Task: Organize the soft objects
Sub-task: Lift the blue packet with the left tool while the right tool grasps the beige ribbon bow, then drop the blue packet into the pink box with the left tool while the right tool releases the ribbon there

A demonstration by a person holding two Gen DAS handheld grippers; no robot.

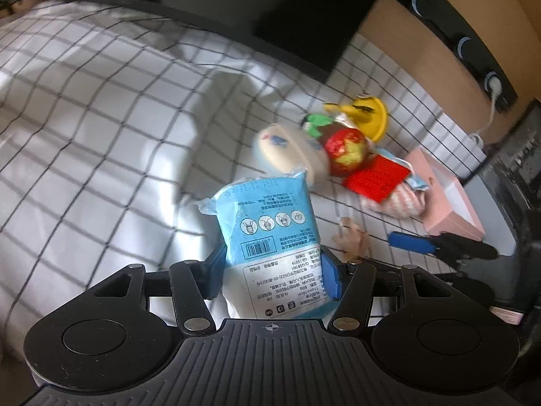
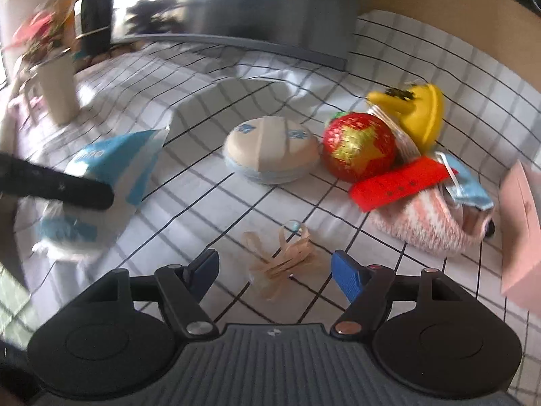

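Observation:
My left gripper (image 1: pixel 272 267) is shut on a blue and white tissue pack (image 1: pixel 270 233) and holds it above the checked cloth; the pack also shows at the left of the right wrist view (image 2: pixel 111 182). My right gripper (image 2: pixel 274 272) is open and empty, just above a bundle of beige ribbon (image 2: pixel 287 264). Beyond lie a round beige and blue cushion (image 2: pixel 270 149), a red and gold ball (image 2: pixel 358 145), a yellow plush (image 2: pixel 419 108), a red strip (image 2: pixel 399 182) and a pink knitted item (image 2: pixel 426 220).
A white cloth with a black grid (image 1: pixel 84 118) covers the table. A pink box (image 2: pixel 520 230) stands at the right. A dark monitor (image 1: pixel 270 6) is at the back. A beige vase (image 2: pixel 57 91) stands far left in the right wrist view.

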